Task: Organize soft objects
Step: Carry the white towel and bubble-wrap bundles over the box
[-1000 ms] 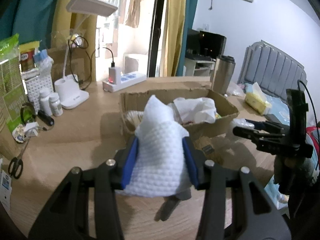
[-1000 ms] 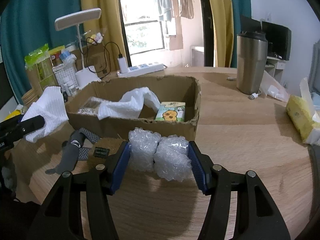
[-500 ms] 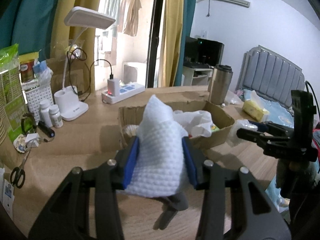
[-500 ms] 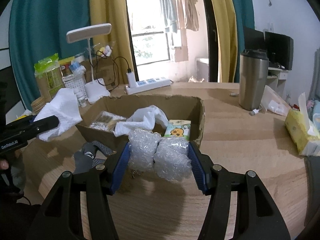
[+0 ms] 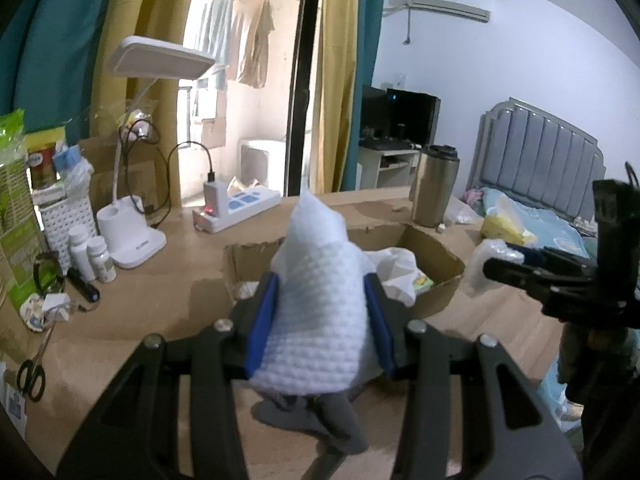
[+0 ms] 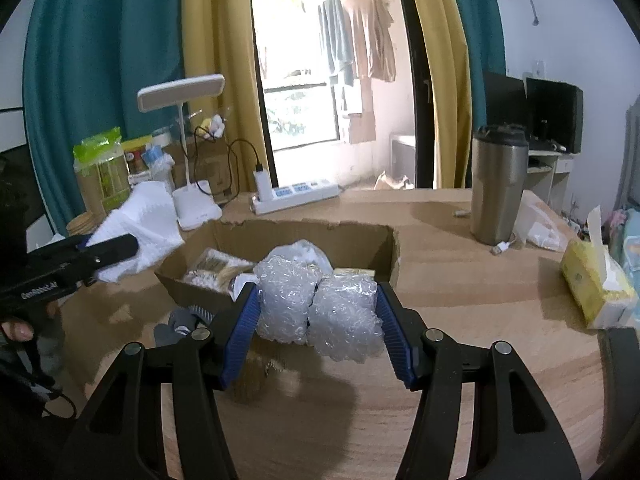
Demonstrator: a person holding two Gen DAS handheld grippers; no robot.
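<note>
The left gripper (image 5: 318, 320) pinches a white waffle-weave cloth (image 5: 316, 312) between its blue pads, held above the wooden table (image 6: 480, 312) just short of the cardboard box (image 6: 360, 244). The right gripper (image 6: 318, 328) clamps a wad of bubble wrap (image 6: 316, 308) — raised before the box's near wall.

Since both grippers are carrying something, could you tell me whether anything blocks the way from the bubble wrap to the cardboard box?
Nothing visible does. The right gripper holds the bubble wrap in front of the cardboard box, whose top is open. The left gripper, with its white cloth, hangs off the box's left side, not across the opening.
</note>
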